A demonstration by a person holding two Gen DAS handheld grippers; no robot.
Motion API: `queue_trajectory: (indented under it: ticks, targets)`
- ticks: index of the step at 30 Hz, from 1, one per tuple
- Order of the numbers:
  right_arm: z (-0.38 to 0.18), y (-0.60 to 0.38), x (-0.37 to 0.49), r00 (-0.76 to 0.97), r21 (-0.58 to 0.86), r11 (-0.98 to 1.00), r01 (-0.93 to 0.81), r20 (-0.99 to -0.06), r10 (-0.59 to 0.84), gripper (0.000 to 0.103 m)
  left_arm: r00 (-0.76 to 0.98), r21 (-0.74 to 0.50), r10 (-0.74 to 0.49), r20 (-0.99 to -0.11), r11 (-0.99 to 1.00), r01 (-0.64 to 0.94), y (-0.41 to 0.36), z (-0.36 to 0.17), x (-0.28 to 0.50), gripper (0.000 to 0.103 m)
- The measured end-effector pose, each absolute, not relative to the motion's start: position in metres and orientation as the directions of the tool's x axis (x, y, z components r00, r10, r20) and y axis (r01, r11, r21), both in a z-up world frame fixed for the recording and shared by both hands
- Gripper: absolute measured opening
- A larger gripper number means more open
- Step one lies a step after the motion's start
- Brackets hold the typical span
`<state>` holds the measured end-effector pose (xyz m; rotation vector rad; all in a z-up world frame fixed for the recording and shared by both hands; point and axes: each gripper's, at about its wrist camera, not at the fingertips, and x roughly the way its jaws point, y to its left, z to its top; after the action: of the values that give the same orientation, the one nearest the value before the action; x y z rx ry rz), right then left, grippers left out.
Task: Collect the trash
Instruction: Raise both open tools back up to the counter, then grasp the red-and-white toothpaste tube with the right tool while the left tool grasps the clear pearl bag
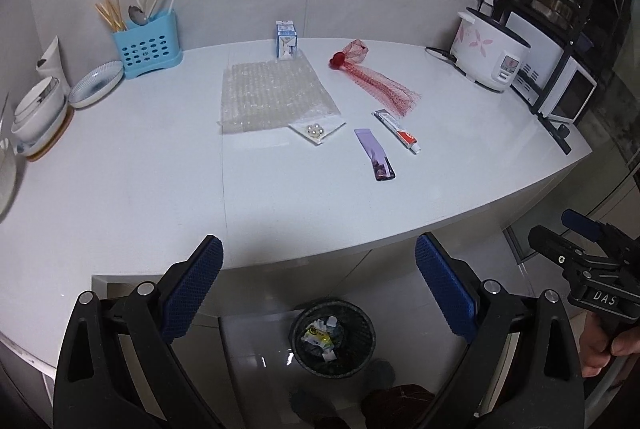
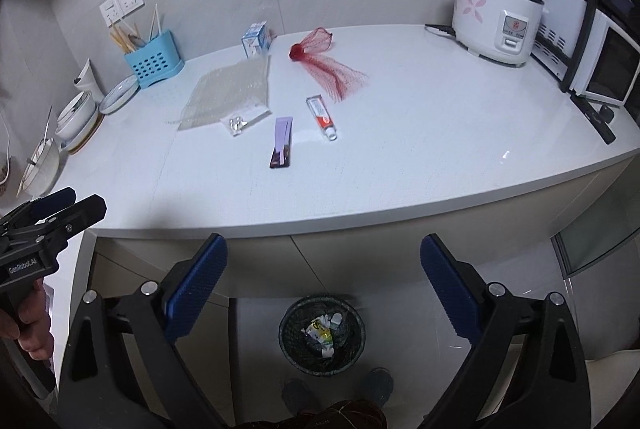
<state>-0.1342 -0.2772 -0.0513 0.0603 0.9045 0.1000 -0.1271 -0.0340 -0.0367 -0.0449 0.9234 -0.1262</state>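
Both the left gripper point(image 1: 318, 285) and right gripper point(image 2: 322, 283) hang spread and empty, and grabbing the flimsy red net point(image 1: 376, 85) at upper centre could snag and drag the toothpaste tube point(image 1: 397, 131) off the worktop point(image 1: 140, 169).

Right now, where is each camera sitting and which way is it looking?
Left wrist: sits on the left gripper, facing forward over the white counter and down at the bin; its own open blue-padded fingers show, plus the right gripper.
Right wrist: sits on the right gripper, facing the same counter; its own open fingers show, plus the left gripper.
Both share the bubble wrap, red net bag, purple wrapper, tube and rice cooker.
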Motion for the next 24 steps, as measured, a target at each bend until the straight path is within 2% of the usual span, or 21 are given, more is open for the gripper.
queue_trajectory:
  ticks: [11,16,20,24]
  targets:
    - [-0.055,-0.278,-0.092,0.599,0.076,0.996,-0.056,-0.795,0.094,0.092,0.568,-0.104,-0.129,-0.813,0.992,0.076,-0.035,-0.041,-0.081,0.095]
    - [-0.065,-0.271,-0.045,0.576,0.072,0.993,-0.096,-0.81,0.115,0.09,0.553,-0.105,-0.115,-0.825,0.993,0.05,-0.036,-0.052,-0.051,0.095]
    - [-0.077,-0.262,0.005,0.533,0.071,0.988,-0.139,-0.835,0.135,0.083,0.535,-0.106,-0.093,-0.84,0.994,0.006,-0.033,-0.064,-0.019,0.095]
    - [-0.089,-0.253,0.053,0.501,0.058,0.981,-0.188,-0.853,0.146,0.082,0.505,-0.102,-0.07,-0.861,0.994,-0.035,-0.032,-0.078,0.013,0.095]
